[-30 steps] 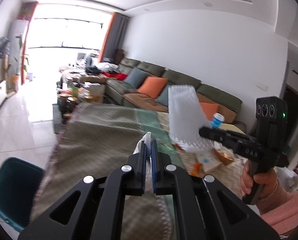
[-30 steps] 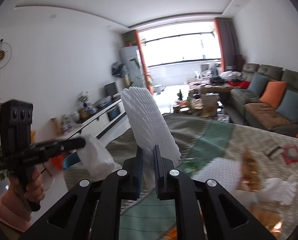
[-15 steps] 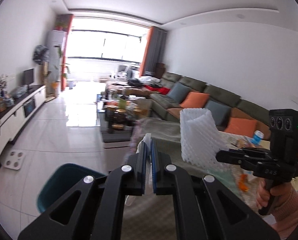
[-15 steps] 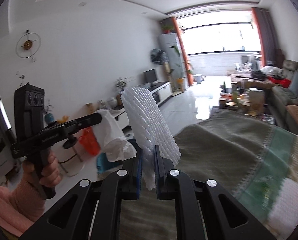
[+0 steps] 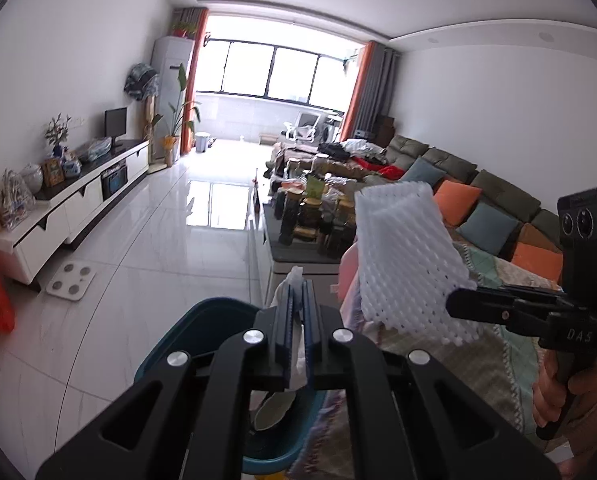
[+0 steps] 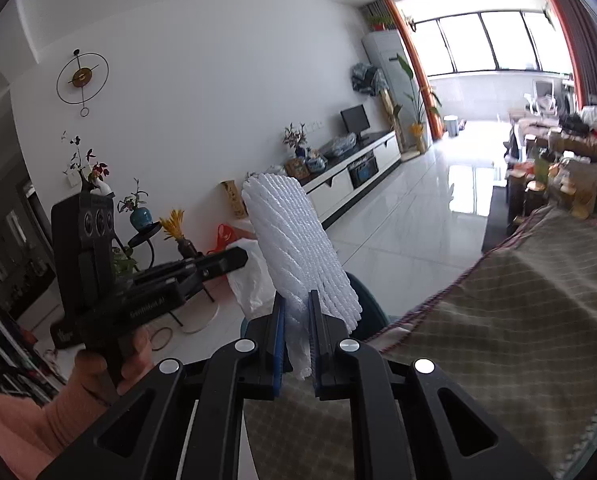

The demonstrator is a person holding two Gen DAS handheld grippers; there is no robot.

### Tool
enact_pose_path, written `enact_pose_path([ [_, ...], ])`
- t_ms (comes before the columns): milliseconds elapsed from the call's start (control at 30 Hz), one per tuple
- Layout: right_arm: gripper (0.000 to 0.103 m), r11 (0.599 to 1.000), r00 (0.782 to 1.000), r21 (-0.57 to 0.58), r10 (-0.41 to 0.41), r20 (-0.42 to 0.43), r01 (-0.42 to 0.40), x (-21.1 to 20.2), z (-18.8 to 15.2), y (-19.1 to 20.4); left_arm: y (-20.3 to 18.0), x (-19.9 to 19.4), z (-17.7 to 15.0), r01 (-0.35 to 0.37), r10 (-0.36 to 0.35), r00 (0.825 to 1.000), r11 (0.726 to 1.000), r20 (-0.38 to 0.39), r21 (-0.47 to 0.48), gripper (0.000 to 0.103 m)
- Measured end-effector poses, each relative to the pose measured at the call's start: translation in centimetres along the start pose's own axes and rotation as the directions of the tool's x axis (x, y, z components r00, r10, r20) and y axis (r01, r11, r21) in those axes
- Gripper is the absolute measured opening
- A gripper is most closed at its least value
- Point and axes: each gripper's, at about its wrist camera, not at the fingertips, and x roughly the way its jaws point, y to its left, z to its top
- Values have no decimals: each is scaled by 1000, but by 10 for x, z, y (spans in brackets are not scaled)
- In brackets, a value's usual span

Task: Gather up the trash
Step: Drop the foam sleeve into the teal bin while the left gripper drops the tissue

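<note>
Left wrist: bin (image 5: 170, 344) mostly hidden behind left gripper (image 5: 296, 292), tissue (image 5: 294, 276).

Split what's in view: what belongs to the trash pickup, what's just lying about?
Job:
- white foam net, clamped in the right gripper
- white plastic bag, pinched in the left gripper
- teal bin on the floor, below the left gripper

Lying about:
- bathroom scale
- TV cabinet
- sofa cushions
- wall clock
- tablecloth
</note>
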Motion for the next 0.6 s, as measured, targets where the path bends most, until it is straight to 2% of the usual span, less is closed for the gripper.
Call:
enact_pose_path([
  [300, 11, 998, 995, 48, 32, -98, -28, 57, 1, -6, 20, 26, -13, -39, 35, 998, 998, -60, -52, 7],
  [600, 12, 997, 982, 80, 14, -189, 1, 98, -7, -8, 27, 47, -23, -63, 53, 993, 995, -110, -82, 7],
])
